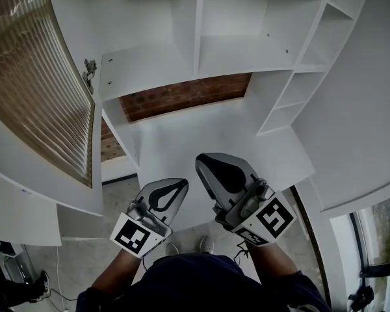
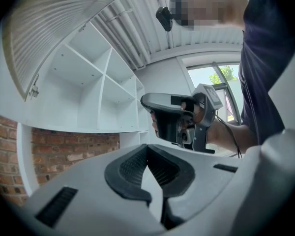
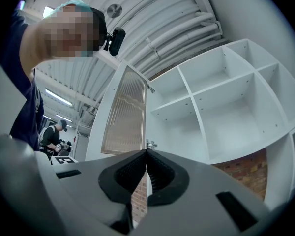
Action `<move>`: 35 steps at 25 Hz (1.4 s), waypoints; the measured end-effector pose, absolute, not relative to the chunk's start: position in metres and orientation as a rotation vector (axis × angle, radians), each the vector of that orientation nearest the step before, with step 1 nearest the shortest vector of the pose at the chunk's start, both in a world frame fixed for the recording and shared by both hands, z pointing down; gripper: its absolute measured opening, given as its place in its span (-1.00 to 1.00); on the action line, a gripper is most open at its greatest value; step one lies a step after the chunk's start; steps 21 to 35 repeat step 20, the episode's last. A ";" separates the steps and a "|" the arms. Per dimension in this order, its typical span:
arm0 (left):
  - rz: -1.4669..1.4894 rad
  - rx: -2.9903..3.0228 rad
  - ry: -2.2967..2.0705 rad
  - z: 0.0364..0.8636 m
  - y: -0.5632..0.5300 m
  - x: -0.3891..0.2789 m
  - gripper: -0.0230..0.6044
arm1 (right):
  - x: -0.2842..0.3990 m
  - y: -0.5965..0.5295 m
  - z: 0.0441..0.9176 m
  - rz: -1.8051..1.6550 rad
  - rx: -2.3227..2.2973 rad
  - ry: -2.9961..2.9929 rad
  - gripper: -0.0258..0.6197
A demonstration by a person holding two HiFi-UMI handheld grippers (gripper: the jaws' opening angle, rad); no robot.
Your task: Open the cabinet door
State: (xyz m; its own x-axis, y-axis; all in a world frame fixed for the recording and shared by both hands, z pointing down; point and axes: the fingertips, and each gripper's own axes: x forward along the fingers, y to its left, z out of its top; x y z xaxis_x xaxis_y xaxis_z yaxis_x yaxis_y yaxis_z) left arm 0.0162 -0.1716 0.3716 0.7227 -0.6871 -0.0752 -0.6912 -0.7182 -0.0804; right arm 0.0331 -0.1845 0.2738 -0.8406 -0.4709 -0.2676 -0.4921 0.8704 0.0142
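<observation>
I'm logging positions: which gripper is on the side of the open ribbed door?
The left gripper; the open door hangs on its side, while the right gripper sits farther from it.

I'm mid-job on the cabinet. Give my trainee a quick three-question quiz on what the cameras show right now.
1. True or false: the door stands open.
2. Pick one. The right claw is: A) shut on the door's edge, B) shut with nothing in it, C) wide open.
3. Fill in: the wall showing below the cabinet is made of ____.

Key: 1 true. 2 B. 3 brick.
</observation>
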 end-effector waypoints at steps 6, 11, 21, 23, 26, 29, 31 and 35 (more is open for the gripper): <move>0.071 -2.815 1.143 0.371 -0.173 0.014 -0.91 | 0.031 -0.186 0.276 0.127 -0.726 2.797 -0.84; 0.076 -2.812 1.148 0.371 -0.175 0.011 -0.91 | 0.025 -0.185 0.276 0.109 -0.708 2.813 -0.84; 0.071 -2.807 1.147 0.371 -0.177 0.006 -0.91 | 0.018 -0.185 0.275 0.096 -0.695 2.821 -0.84; 0.071 -2.807 1.147 0.371 -0.177 0.006 -0.91 | 0.018 -0.185 0.275 0.096 -0.695 2.821 -0.84; 0.071 -2.807 1.147 0.371 -0.177 0.006 -0.91 | 0.018 -0.185 0.275 0.096 -0.695 2.821 -0.84; 0.071 -2.807 1.147 0.371 -0.177 0.006 -0.91 | 0.018 -0.185 0.275 0.096 -0.695 2.821 -0.84; 0.071 -2.807 1.147 0.371 -0.177 0.006 -0.91 | 0.018 -0.185 0.275 0.096 -0.695 2.821 -0.84; 0.071 -2.807 1.147 0.371 -0.177 0.006 -0.91 | 0.018 -0.185 0.275 0.096 -0.695 2.821 -0.84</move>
